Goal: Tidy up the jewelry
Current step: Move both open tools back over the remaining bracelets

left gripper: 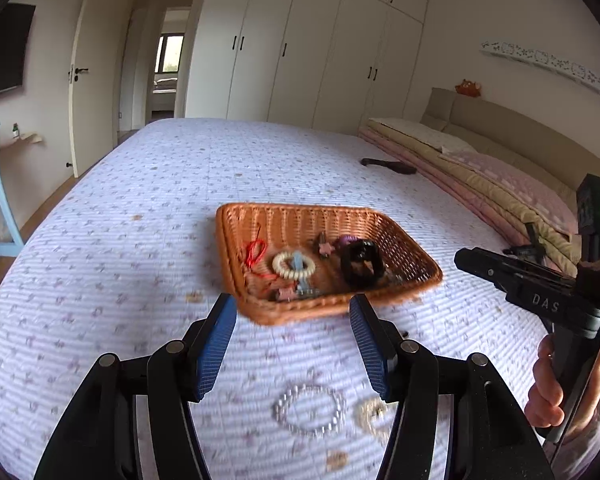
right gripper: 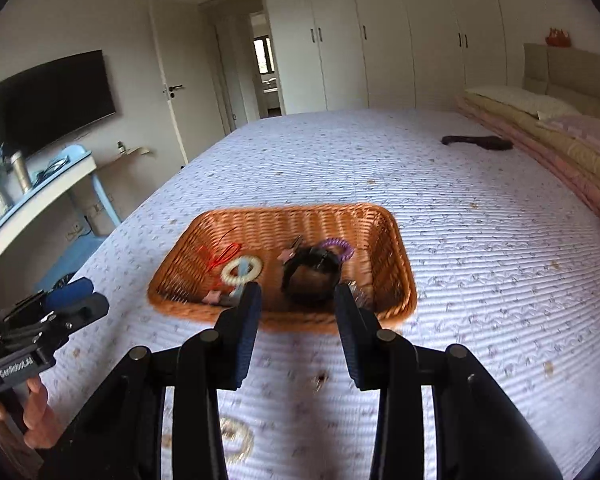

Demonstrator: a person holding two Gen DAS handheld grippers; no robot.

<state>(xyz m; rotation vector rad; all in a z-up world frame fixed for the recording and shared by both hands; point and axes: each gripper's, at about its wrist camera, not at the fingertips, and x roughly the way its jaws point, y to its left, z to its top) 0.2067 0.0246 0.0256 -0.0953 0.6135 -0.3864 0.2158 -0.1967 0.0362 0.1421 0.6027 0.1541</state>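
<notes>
An orange wicker basket (left gripper: 416, 258) (right gripper: 400, 248) sits on the bed. It holds a cream coil hair tie (left gripper: 294, 265) (right gripper: 242, 269), a red cord (left gripper: 256, 251) (right gripper: 222, 255), a black band (left gripper: 362, 266) (right gripper: 310, 278), a purple coil tie (right gripper: 336, 247) and small clips. My left gripper (left gripper: 292, 314) is open and empty, just short of the basket. A silver bead bracelet (left gripper: 310, 410) and a pale gold bracelet (left gripper: 374, 416) (right gripper: 236, 438) lie on the bed between its fingers. My right gripper (right gripper: 296, 300) is open and empty at the basket's near rim.
The bed (left gripper: 180, 184) has a lilac patterned cover. A small dark item (right gripper: 320, 380) lies on it near the right gripper. A dark object (left gripper: 388, 165) (right gripper: 478, 142) lies by the folded quilts and pillows (left gripper: 480, 176). A blue desk (right gripper: 52, 184) stands left.
</notes>
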